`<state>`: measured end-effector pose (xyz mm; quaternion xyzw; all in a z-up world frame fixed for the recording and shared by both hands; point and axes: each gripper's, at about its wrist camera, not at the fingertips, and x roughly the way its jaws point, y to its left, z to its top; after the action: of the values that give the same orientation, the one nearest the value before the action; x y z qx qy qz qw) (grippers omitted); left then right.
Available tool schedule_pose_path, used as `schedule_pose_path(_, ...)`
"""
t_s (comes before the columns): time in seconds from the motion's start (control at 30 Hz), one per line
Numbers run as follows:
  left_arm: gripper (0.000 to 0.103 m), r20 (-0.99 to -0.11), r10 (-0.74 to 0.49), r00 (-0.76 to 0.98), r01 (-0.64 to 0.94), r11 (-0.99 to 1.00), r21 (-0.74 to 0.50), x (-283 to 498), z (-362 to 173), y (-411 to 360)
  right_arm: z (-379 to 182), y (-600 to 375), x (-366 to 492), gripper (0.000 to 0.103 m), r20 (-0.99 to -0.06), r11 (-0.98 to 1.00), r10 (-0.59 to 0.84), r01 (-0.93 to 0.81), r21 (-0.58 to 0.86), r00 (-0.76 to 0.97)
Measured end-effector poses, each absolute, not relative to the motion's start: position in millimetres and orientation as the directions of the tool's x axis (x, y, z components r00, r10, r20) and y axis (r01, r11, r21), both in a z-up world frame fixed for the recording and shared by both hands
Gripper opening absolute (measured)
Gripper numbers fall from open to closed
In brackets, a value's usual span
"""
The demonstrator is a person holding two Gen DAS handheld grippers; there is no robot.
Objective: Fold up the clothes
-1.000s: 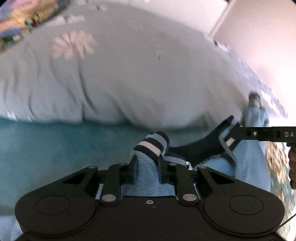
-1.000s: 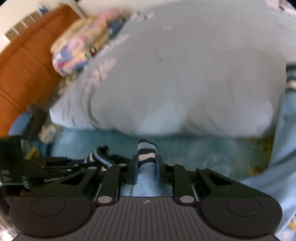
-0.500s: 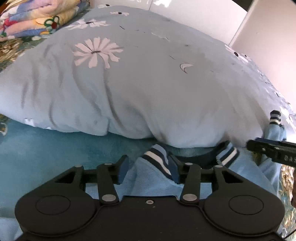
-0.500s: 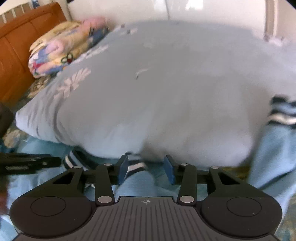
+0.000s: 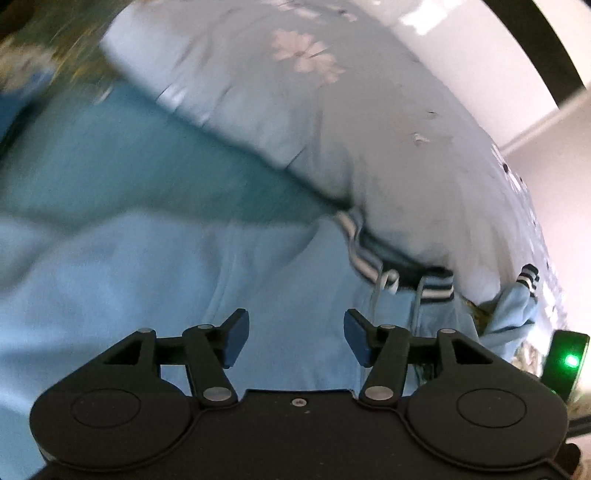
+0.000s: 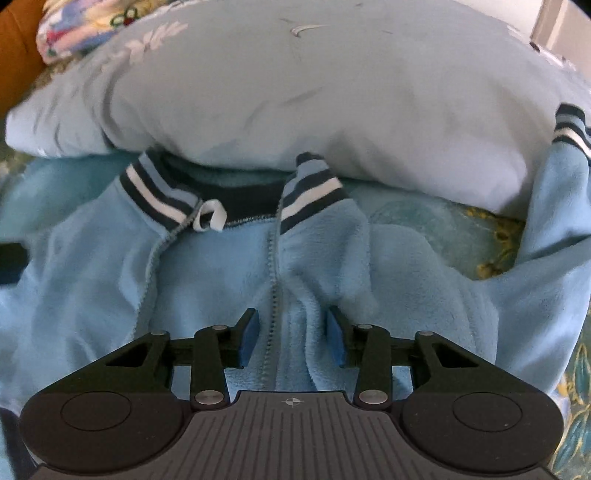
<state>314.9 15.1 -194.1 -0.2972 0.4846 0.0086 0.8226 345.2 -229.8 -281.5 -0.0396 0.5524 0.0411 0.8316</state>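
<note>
A light blue fleece jacket [image 5: 147, 295] lies on the bed, front up. Its navy and white striped collar [image 6: 159, 199] rests against the duvet, and the zipper [image 6: 273, 280] runs down the middle. One striped cuff [image 6: 569, 129] lies at the far right. My left gripper [image 5: 295, 339] hovers over the jacket's body; its jaws are opening and hold nothing. My right gripper [image 6: 291, 334] is open low over the chest, with a ridge of fleece and the zipper lying between its pads, which do not press on it. The collar [image 5: 436, 284] also shows in the left wrist view.
A bulky pale blue duvet [image 6: 295, 92] with flower prints lies just beyond the collar. Teal bed sheet [image 5: 147, 166] shows left of the jacket. A folded colourful blanket [image 6: 74, 29] and a wooden headboard [image 6: 14, 44] sit at the far left. A green-lit device [image 5: 565, 362] is at the right edge.
Both grippers let go of the striped collar ends and opened. The collar now lies flat against the duvet. The left view swung and rolled; the right gripper dropped closer to the jacket.
</note>
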Motion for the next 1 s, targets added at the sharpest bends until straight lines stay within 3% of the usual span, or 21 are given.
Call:
schedule_pose_path(0.07,0.055,-0.804,-0.279,0.525,-0.333,0.802,-0.496,301,-196,22,-272,-223,339,0.032,-0.906,0.992,-0.022,-0.106,-0.074,0.422)
schedule_pose_path(0.17,0.056,-0.803,-0.287,0.522,-0.366,0.775,-0.515,281,-198,32,-248,-215,323,0.032,-0.859,0.986,0.003,-0.145,-0.082,0.512)
schedule_pose_path(0.27,0.056,-0.802,-0.286,0.525,-0.384,0.761,-0.523,272,-197,40,-255,-210,318,0.028,-0.891,0.981,0.026,-0.185,-0.065,0.453)
schedule_pose_path(0.5,0.057,-0.793,-0.292,0.535,-0.413,0.728,-0.547,258,-196,58,-282,-220,317,0.025,-0.927,0.989,-0.083,-0.082,-0.121,0.366)
schedule_pose_path(0.57,0.057,-0.793,-0.297,0.532,-0.419,0.722,-0.551,254,-197,62,-281,-218,315,0.017,-0.927,0.987,-0.081,-0.099,-0.126,0.367)
schedule_pose_path(0.77,0.058,-0.783,-0.329,0.528,-0.425,0.696,-0.579,247,-200,73,-268,-246,316,0.007,-0.929,0.999,0.022,0.025,0.034,0.37)
schedule_pose_path(1.0,0.06,-0.772,-0.355,0.527,-0.435,0.668,-0.604,240,-203,89,-233,-256,299,0.006,-0.882,0.951,0.196,0.136,0.278,0.429)
